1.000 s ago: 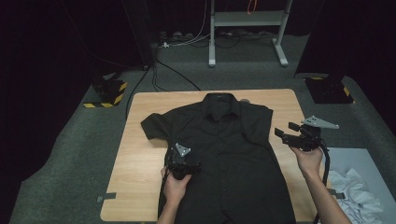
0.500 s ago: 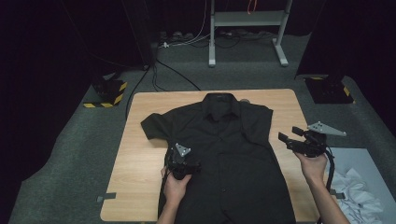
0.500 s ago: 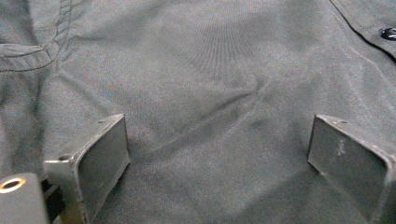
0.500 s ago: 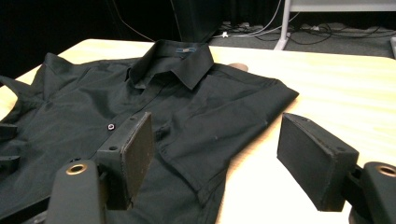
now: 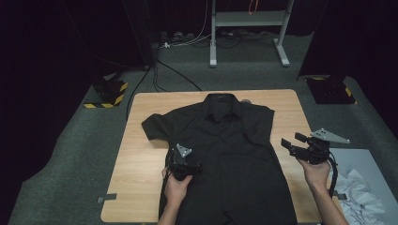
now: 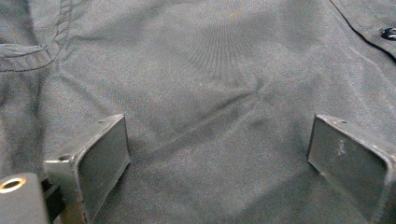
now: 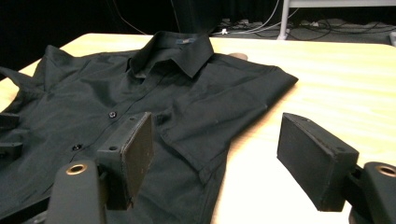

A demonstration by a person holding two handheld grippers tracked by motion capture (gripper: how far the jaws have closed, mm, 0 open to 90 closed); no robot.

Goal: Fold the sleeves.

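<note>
A pale wooden table [image 5: 141, 154] stands on grey carpet [image 5: 65, 154] in a dark room, and one black shirt [image 5: 234, 154] lies flat on it, buttoned, collar toward the far edge, hem hanging over the near edge. Nearest the person, the left gripper [image 5: 180, 161] rests on the shirt's front beside the button line, its jaws spread wide with the cloth lying loose between them. The right gripper [image 5: 293, 149] hovers off the table's right edge, jaws also spread and holding nothing; over the last second it has drifted outward to the right, away from the shirt's sleeve, while the left one has stayed in place. To the right on the floor lies one heap of white cloth [image 5: 361, 201]. Farther off sit two black blocks with yellow stripes [image 5: 109, 91], cables [image 5: 178, 75] and one grey metal stand [image 5: 248, 28] against the black backdrop.
</note>
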